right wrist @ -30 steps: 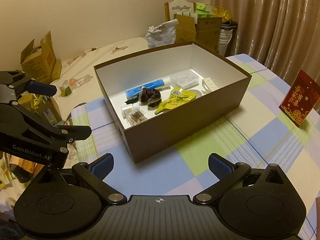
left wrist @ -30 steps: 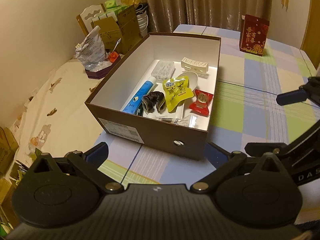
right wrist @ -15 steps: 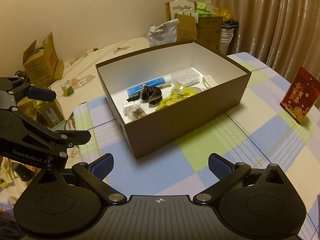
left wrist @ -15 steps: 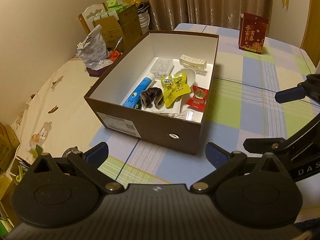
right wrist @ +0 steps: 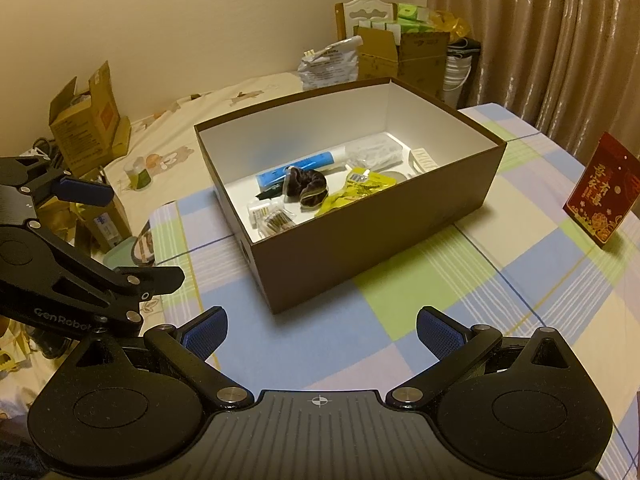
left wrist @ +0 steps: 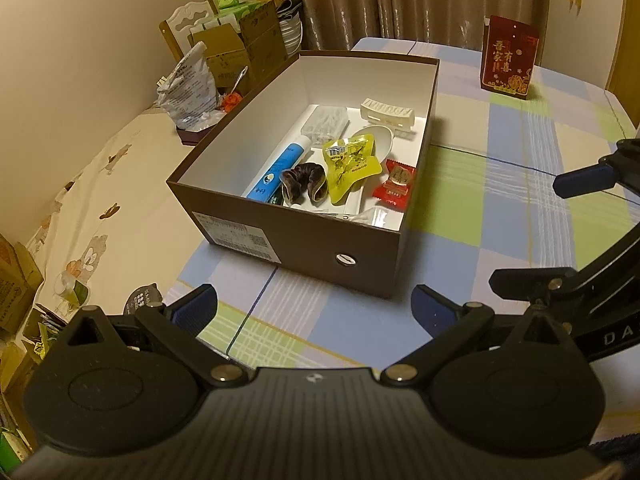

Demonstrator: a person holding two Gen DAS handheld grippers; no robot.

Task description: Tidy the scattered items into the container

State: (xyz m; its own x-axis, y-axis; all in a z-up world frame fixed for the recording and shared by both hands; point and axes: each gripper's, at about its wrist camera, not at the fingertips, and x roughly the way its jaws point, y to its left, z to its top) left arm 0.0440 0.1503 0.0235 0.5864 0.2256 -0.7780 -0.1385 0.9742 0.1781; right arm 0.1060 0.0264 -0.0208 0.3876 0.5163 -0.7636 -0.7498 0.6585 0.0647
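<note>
A brown shoebox [left wrist: 304, 236] [right wrist: 380, 236] with a white inside stands on the checked tablecloth. In it lie a blue tube [left wrist: 276, 170] [right wrist: 296, 170], a dark scrunchie [left wrist: 304, 182] [right wrist: 308, 186], a yellow snack packet [left wrist: 350, 162] [right wrist: 360, 190], a red candy [left wrist: 396, 184], a white spoon [left wrist: 378, 140], a white clip [left wrist: 386, 114] and a clear packet [left wrist: 326, 124]. My left gripper [left wrist: 316, 312] is open and holds nothing, in front of the box's short end. My right gripper [right wrist: 320, 334] is open too, empty, short of the box's long side.
A red decorated card box [left wrist: 508, 58] [right wrist: 604, 190] stands on the table [left wrist: 500, 184] beyond the shoebox. Cardboard boxes [left wrist: 240, 46], a silver bag [left wrist: 192, 86] and a white chair back crowd the wall side. A patterned bed sheet [left wrist: 100, 192] lies left of the table.
Both grippers have drawn back from the shoebox, which now looks smaller and farther in each view. Both stay open and empty.
</note>
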